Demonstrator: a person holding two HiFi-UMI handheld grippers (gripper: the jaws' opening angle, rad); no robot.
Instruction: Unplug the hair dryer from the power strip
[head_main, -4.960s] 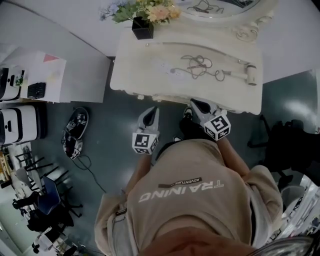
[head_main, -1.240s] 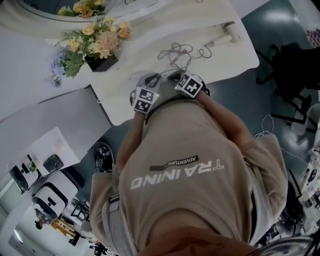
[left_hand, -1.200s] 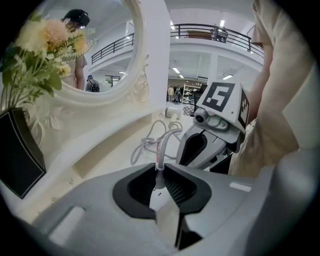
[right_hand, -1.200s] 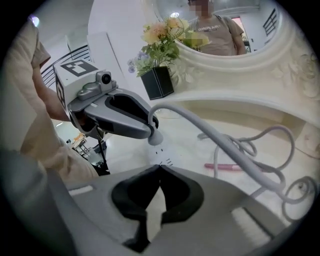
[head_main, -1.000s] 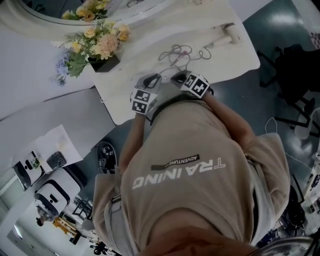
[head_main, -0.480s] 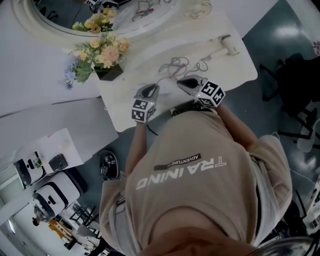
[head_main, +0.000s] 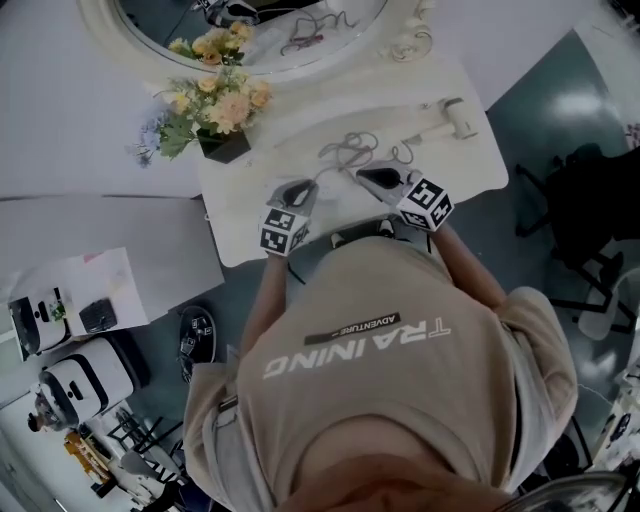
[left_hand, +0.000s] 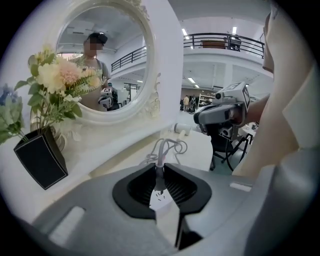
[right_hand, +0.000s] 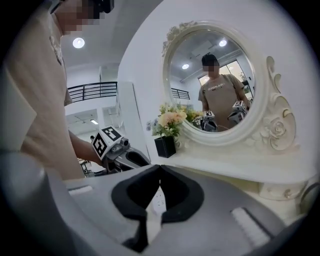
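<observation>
Open lab hall, mezzanine railing (left_hand: 225, 38), staged vanity table (head_main: 472, 165), stored equipment (head_main: 90, 372)

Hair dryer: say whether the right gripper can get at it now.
Probably yes: the hair dryer lies uncovered at the right end of the table, with only loose cord between it and the right gripper.

Your left gripper (left_hand: 159, 169): matt grey plastic w/ ribbed blk pads (left_hand: 183, 188); matt grey cord (left_hand: 160, 156), smooth cream tabletop (left_hand: 200, 146).

Bright, even indoor light, soft shadows; gripper views bend and darken at the edges.
</observation>
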